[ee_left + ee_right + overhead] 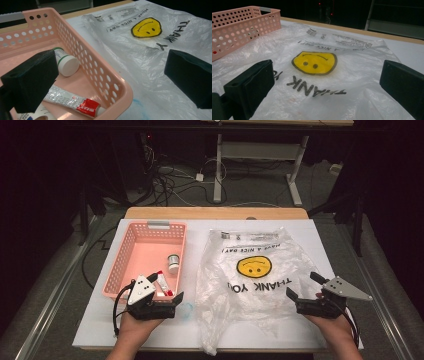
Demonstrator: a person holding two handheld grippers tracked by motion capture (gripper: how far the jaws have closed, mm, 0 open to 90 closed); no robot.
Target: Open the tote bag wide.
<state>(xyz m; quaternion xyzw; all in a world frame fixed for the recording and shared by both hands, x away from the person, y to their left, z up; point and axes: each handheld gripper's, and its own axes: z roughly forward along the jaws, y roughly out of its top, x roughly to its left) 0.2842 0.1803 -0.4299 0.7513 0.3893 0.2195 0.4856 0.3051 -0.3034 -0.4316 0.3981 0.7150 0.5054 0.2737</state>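
Both grippers gape empty in the high view — left gripper (164, 303) at the pink basket (129, 251), right gripper (304, 291) by the plastic bag (252, 292) on a white table (320, 235); dark cabled floor beyond. Left gripper view: tube (72, 101) and bottle (65, 64) in basket. Right gripper view: bag between parted jaws.

Dark room; cables (167, 180) litter grey floor (65, 265) beyond a desk frame (260, 157).

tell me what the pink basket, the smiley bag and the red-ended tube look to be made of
Pink basket: likely moulded plastic, matte, going by its even rows of punched holes and rounded rim.
Smiley bag: thin translucent plastic film, glossy and crinkled, with print on it.
Red-ended tube: probably laminate or soft metal, since its silvery body is shiny and creased; which one is unclear.
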